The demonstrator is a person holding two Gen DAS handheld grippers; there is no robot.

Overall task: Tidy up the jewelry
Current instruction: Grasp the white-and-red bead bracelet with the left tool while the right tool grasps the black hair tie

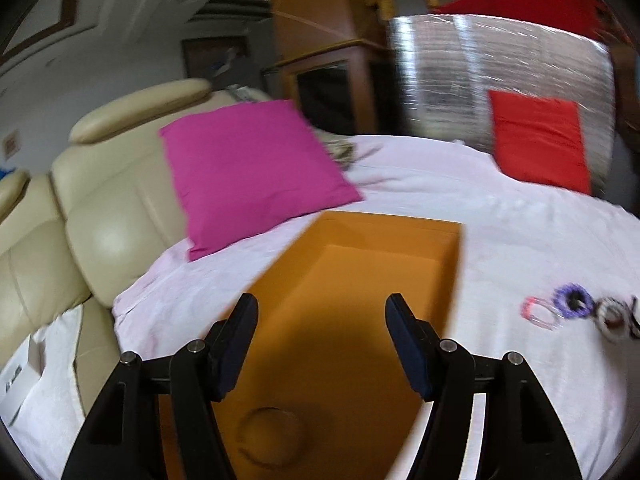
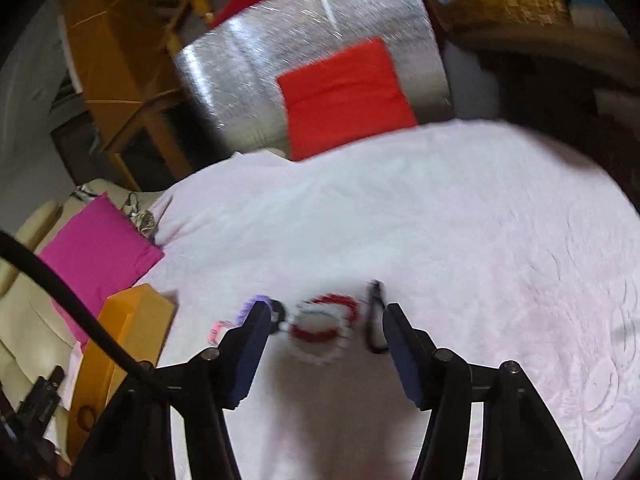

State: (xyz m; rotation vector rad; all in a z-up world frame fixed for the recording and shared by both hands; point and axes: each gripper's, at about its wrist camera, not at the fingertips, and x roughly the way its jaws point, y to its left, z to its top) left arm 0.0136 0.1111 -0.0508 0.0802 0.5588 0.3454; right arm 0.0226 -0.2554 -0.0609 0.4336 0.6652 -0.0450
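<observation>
The left hand-held gripper hangs above an open orange cardboard box with its two dark fingers spread wide apart and nothing between them. On the floor of the box, near the bottom of the left wrist view, lies a thin brown ring-shaped bangle, blurred but apart from the box walls. The box rests on a pale pink quilted bed cover. To the right of the box on the cover lies a row of jewelry: a pink beaded bracelet, just beside it a purple beaded bracelet, then a red and white beaded bracelet, and a dark piece at the frame edge too blurred to name. The right hand-held gripper is also wide open and empty, held low over that row, with the red and white beaded bracelet lying between its fingertips in the view; whether the tips touch the cover cannot be told. A thin black cord bracelet lies just inside the right finger, and the purple bracelet and pink bracelet peek out beside the left finger. A magenta square cushion leans against a cream leather sofa, and a red square cushion stands at the far edge of the cover.
</observation>
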